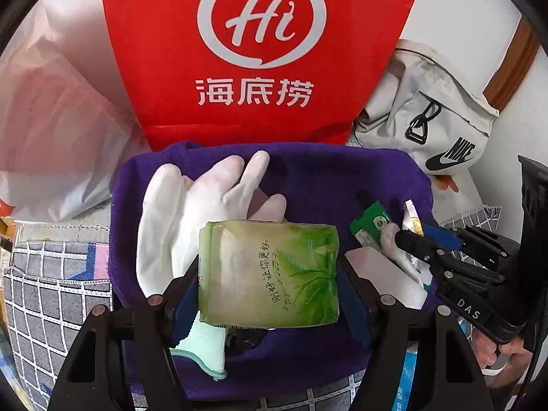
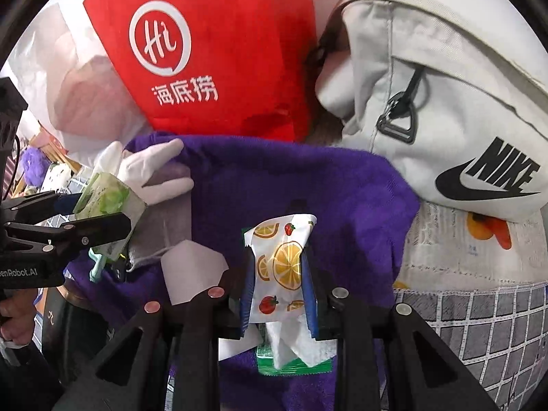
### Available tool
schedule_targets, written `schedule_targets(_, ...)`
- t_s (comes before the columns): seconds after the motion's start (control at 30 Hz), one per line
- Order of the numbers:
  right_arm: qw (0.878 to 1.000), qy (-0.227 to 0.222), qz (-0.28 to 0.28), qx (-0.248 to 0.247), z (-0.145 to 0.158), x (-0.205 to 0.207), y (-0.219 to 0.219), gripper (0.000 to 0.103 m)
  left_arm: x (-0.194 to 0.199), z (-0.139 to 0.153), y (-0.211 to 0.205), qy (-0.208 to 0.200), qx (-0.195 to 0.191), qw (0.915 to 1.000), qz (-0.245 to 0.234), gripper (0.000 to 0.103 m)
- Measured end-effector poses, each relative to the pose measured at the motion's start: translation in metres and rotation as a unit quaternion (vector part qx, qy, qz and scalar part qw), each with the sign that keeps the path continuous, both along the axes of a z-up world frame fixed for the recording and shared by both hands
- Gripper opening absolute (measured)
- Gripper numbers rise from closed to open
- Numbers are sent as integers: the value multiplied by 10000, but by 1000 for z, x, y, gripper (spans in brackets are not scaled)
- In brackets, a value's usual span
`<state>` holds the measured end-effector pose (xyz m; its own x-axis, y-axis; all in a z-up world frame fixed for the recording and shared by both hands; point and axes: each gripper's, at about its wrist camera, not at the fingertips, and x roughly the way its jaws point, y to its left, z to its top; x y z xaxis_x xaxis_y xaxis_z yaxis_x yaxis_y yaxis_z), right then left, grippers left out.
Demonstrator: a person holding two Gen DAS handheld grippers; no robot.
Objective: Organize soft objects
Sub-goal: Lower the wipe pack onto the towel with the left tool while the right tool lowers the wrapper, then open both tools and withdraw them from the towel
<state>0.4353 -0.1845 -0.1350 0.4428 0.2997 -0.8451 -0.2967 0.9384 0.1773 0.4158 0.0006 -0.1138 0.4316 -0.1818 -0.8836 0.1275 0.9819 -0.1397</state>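
Note:
My left gripper [image 1: 270, 274] is shut on a green tissue pack [image 1: 269, 272] and holds it over a purple towel [image 1: 342, 178]. A white glove [image 1: 185, 202] lies on the towel just behind the pack. My right gripper [image 2: 277, 274] is shut on a fruit-print wipe packet [image 2: 279, 263] with white tissue hanging below it, over the same purple towel [image 2: 342, 198]. A green sachet [image 2: 294, 368] lies under it. The left gripper [image 2: 102, 226] with the tissue pack [image 2: 109, 202] shows at the left of the right wrist view. The right gripper [image 1: 411, 236] shows at the right of the left wrist view.
A red paper bag [image 1: 260, 51] stands behind the towel. A grey Nike bag [image 2: 445, 102] lies at the right. A translucent plastic bag [image 1: 51, 120] sits at the left. A checked grey cloth [image 1: 51, 291] covers the surface. A white paper piece [image 2: 191, 270] lies on the towel.

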Motion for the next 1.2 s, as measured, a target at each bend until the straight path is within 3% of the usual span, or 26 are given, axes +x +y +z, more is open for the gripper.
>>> schedule_targets(0.3,9999,137,-6,8,-4,4,0,33,2,-6,-1,108,2,9999,15,71)
schedule_targets(0.47,10000,64,33,42,1,3,1,47,3,-6,-2,171,14,9998,47,73)
schedule_targets(0.73,9998,-43,37,173,11,1,0,62,0,1,-2,131,-113,9998,11,81)
schedule_targets(1.0,9995,-269,48,141,27,-5,3,67,-7,13,-5,25,-77,10000,-27,81)
schedule_targets(1.07,9995,-294,-5,112,30,-6,4,76,-9,16,-7,11,-26,10000,-16,81)
schedule_targets(1.2,9992,-387,-113,79,41,-10,5,82,-15,28,-7,-98,55,9999,17,81)
